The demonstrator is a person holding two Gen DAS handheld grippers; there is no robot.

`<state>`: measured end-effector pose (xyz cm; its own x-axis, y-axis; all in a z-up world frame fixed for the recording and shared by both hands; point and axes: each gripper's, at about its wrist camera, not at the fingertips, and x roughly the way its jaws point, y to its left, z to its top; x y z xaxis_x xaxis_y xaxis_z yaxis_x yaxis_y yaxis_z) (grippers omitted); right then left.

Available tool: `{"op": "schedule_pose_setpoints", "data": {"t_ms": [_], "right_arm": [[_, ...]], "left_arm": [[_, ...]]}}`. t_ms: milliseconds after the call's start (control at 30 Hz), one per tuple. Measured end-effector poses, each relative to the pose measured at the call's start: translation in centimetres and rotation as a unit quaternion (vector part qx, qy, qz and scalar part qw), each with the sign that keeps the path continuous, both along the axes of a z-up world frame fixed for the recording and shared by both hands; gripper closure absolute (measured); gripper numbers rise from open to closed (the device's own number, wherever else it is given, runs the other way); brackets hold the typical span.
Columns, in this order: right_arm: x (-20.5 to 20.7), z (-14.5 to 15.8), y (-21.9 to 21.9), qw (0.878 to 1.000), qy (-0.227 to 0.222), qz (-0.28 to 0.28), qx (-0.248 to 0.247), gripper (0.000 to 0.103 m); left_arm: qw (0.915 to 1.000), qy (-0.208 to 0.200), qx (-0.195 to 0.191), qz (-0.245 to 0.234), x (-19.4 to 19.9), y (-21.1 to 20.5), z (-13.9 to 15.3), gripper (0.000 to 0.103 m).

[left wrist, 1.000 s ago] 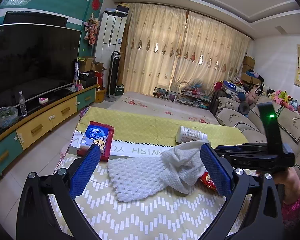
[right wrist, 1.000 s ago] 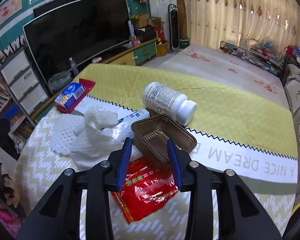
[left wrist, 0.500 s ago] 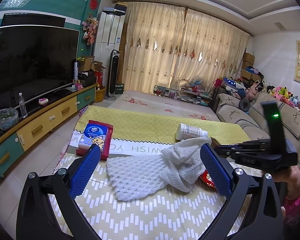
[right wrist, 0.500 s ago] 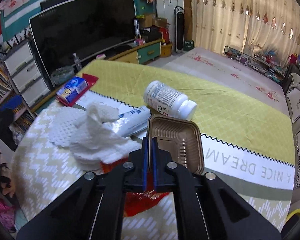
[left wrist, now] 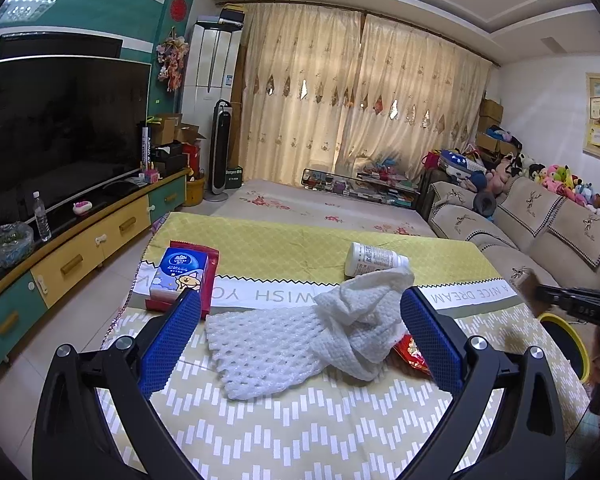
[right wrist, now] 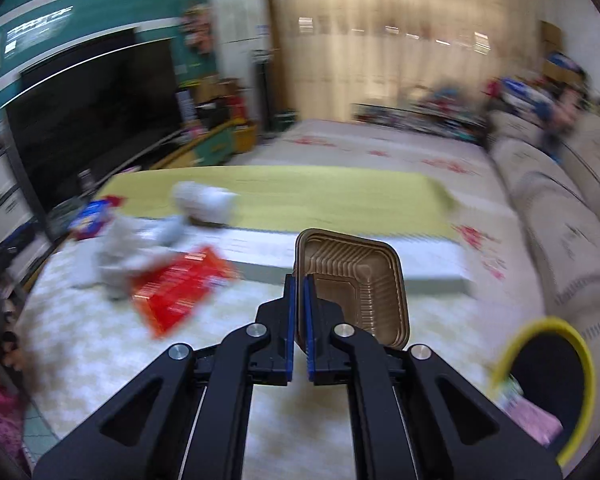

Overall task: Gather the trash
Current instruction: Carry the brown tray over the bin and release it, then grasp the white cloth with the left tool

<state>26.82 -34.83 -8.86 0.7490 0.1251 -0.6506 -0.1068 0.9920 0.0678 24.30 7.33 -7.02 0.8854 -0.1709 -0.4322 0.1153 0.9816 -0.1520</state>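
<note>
Your right hand-held gripper (right wrist: 299, 316) pinches the brown ribbed plastic tray (right wrist: 352, 280) by its rim, likely for the yellow-rimmed black bin (right wrist: 548, 364), while your left hand-held gripper (left wrist: 300, 340) waits wide open, holding nothing.

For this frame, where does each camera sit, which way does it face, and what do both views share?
Left wrist: on the left gripper, open, facing the crumpled white mesh cloth on the table; the right gripper shows at the edge.
Right wrist: on the right gripper, shut on the brown plastic tray; blurred.
Shared: cloth, red wrapper, yellow-rimmed bin.
</note>
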Motion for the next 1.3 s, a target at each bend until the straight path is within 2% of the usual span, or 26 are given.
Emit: {"op": "schedule_pose_setpoints", "data": {"t_ms": [167, 300, 567, 633, 667, 700, 733, 833, 933, 1033, 1233, 1300], "right_arm": [[-2.0, -1.5, -9.2, 0.991, 0.016, -0.129, 0.004, 0.099], [-2.8, -3.1, -14.3, 0.981, 0.032, -0.191, 0.009, 0.099], [-2.7, -5.8, -18.9, 0.964, 0.064, -0.257, 0.004, 0.098], [-2.7, -6.0, -19.4, 0.960, 0.069, -0.270, -0.001, 0.095], [-2.7, -6.1, -19.7, 0.957, 0.073, -0.281, -0.007, 0.089], [-2.7, -6.1, -19.6, 0.955, 0.073, -0.286, -0.008, 0.080], [-2.9, -6.2, -19.9, 0.953, 0.074, -0.294, -0.008, 0.076], [-3.3, -6.1, -19.6, 0.950, 0.071, -0.303, -0.002, 0.075], [-4.4, -5.1, -17.8, 0.956, 0.043, -0.289, 0.010, 0.075], [-5.2, -3.8, -15.2, 0.963, 0.003, -0.270, 0.006, 0.068], [-5.2, -3.6, -10.5, 0.974, -0.026, -0.224, -0.018, 0.065], [-5.0, -4.0, -9.6, 0.976, -0.031, -0.216, -0.028, 0.065]], "left_arm": [[1.0000, -0.003, 0.004, -0.002, 0.0, -0.2, 0.0, 0.005], [1.0000, -0.001, 0.010, -0.002, 0.0, -0.4, -0.1, 0.005], [0.9999, 0.005, 0.016, -0.004, 0.3, -0.7, -0.3, 0.005], [0.9998, 0.004, 0.016, -0.004, 0.3, -0.7, -0.3, 0.005], [0.9999, 0.004, 0.016, -0.005, 0.3, -0.7, -0.3, 0.005], [0.9999, 0.004, 0.015, -0.005, 0.2, -0.7, -0.3, 0.005], [0.9999, 0.003, 0.015, -0.006, 0.3, -0.7, -0.3, 0.005], [0.9998, 0.003, 0.017, -0.010, 0.3, -0.8, -0.3, 0.005], [0.9996, 0.003, 0.025, -0.015, 0.3, -1.2, -0.3, 0.005], [0.9991, 0.009, 0.034, -0.025, 0.5, -1.7, -0.6, 0.005], [0.9963, 0.044, 0.036, -0.064, 1.4, -3.1, -1.3, 0.005], [0.9947, 0.055, 0.039, -0.077, 1.7, -4.0, -1.5, 0.009]]}}
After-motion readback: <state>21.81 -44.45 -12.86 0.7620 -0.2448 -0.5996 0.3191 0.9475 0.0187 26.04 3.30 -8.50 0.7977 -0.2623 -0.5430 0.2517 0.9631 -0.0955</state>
